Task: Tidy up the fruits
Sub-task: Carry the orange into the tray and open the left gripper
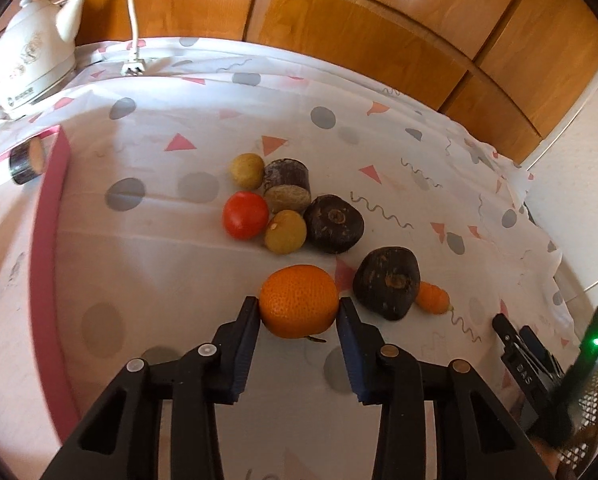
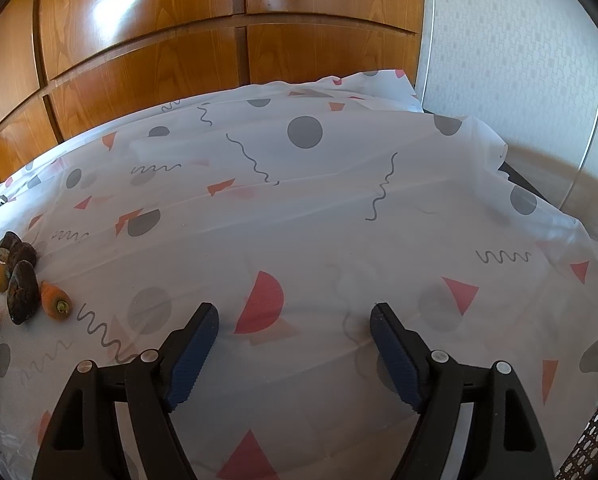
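Orange point(image 1: 299, 301): located at the centre-bottom of the left wrist view, on the patterned tablecloth point(image 1: 179, 240), seated between the two blue ribbed pads of the left gripper point(image 1: 299, 308). Both pads press on its flanks at 9 and 3 o'clock; the jaws are narrowed to the fruit's width and grip it. Skin is dimpled; shape is a slightly flattened sphere.

Surrounding items, clock directions taken from the orange:
- 3 o'clock: dark, rough, lumpy root point(image 1: 387, 283), just beside the right pad; a carrot piece point(image 1: 431, 298) lies beyond it.
- 12 to 1 o'clock: a second dark root point(image 1: 334, 223).
- 11 to 12 o'clock: smooth red tomato point(image 1: 245, 215), two dull yellow-green round fruits point(image 1: 285, 232) point(image 1: 247, 171), and a dark cylindrical cut piece point(image 1: 287, 184) with a fibrous face, all clustered and touching.
- 9 to 10 o'clock: pink tray rim point(image 1: 45, 240).
- 10 o'clock, far: glossy white ceramic kettle point(image 1: 27, 56) with cord point(image 1: 131, 20).

Right gripper point(image 2: 295, 314): jaws stand wide apart, nothing between them, above bare cloth. Glossy wooden panels point(image 2: 235, 40) back the table.
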Demonstrator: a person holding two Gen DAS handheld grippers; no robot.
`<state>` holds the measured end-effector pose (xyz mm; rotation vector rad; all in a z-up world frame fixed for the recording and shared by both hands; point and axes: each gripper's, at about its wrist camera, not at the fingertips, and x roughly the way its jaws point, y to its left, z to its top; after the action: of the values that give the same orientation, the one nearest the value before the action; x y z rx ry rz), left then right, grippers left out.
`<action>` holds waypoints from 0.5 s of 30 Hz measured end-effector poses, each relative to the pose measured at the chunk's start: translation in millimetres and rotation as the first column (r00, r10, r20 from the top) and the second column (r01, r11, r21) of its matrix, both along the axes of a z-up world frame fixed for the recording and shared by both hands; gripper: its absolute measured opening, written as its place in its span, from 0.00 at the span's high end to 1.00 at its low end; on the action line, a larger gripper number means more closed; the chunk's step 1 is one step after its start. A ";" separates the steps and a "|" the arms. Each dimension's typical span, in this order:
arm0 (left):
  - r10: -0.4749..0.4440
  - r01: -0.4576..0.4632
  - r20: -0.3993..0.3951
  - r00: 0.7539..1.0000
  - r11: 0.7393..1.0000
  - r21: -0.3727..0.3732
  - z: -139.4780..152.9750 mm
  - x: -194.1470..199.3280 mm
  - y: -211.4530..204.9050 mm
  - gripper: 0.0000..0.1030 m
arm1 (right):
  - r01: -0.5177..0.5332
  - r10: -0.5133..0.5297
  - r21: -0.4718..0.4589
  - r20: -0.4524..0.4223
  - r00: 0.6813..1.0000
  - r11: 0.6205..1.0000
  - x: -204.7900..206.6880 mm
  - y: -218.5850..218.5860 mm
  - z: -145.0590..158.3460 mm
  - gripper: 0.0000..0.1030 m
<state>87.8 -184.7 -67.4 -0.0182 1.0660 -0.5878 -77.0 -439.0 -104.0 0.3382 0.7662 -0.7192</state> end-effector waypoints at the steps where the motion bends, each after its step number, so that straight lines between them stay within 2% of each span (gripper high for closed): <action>1: 0.001 -0.001 0.005 1.000 1.000 -0.003 2.3 -2.2 3.3 0.62 | 0.000 0.000 0.000 0.000 1.000 1.000 0.2 0.1 0.0 0.22; 10: 0.039 -0.036 0.036 0.999 0.997 -0.063 28.5 -16.2 42.4 0.62 | -0.001 0.001 -0.002 -0.003 1.000 1.000 0.1 0.5 -0.2 0.23; 15: 0.107 -0.101 0.045 0.993 0.988 -0.119 44.3 -16.9 78.9 0.62 | -0.001 0.001 -0.004 -0.005 1.000 1.000 -0.5 0.7 -0.3 0.23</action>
<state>70.9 -105.8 -23.1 -0.1596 0.9738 -0.5528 -77.5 -438.3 -104.3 0.3323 0.7696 -0.7206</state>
